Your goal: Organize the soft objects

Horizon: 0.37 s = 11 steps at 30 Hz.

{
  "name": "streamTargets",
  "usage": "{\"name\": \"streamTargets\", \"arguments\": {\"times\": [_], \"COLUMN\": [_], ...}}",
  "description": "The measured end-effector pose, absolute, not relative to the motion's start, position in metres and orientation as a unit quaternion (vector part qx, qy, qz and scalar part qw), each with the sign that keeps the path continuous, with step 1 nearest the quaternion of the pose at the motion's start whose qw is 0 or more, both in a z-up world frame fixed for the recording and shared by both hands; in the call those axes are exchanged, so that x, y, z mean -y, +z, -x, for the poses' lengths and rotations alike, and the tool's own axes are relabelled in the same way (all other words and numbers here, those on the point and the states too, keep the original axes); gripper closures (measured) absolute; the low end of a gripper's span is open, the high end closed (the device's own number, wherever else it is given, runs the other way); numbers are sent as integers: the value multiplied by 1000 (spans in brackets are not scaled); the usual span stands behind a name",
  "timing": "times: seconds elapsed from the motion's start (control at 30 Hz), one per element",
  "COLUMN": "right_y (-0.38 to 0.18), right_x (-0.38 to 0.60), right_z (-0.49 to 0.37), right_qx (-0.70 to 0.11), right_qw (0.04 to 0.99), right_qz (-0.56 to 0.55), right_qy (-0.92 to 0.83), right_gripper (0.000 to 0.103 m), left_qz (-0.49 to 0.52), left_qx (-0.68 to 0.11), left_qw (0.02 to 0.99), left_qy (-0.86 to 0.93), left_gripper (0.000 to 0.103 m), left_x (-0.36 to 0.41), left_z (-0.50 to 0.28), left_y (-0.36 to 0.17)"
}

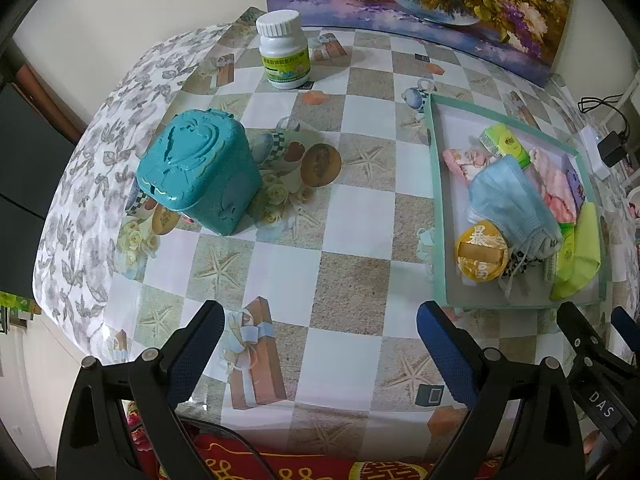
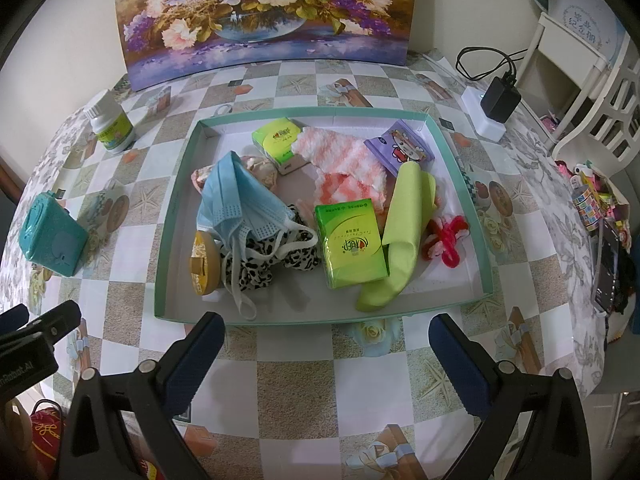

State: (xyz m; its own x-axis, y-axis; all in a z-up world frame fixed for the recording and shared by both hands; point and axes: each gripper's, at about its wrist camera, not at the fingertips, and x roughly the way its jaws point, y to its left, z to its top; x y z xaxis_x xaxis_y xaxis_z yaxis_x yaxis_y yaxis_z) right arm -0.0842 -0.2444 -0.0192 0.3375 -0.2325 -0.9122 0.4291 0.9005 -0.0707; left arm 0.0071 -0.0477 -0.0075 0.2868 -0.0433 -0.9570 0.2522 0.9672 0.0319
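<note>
Bare table point(image 1: 352, 280) lay open near both grippers; tin point(image 1: 200, 172) blocked left, crowded tray point(image 2: 460, 168) far right

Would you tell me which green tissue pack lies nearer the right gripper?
The large front pack, beside the lime cloth; the other pack sits toward the tray's far wall.

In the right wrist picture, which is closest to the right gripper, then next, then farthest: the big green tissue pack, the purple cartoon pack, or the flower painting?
From the right gripper, open and empty:
1. Big green tissue pack, in the front middle of the tray.
2. Purple cartoon pack, at the tray's back right.
3. Flower painting, standing behind the tray at the table's far edge.
</note>
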Motion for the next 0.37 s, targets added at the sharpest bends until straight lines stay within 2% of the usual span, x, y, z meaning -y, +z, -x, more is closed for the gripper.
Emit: {"name": "streamTargets", "arguments": {"times": [0.37], "right_y": [-19], "right_x": [244], "right_z": [84], "right_qx": [-539], "right_qw": [813], "right_qz": [-91], "right_qy": [-203], "right_gripper": [0], "left_qz": [-80], "left_qx": [-584], "left_qw": [802], "left_qy": [-95], "left_gripper": [6], "left_x": [48], "left_z": [-9], "left_y": [-2]}}
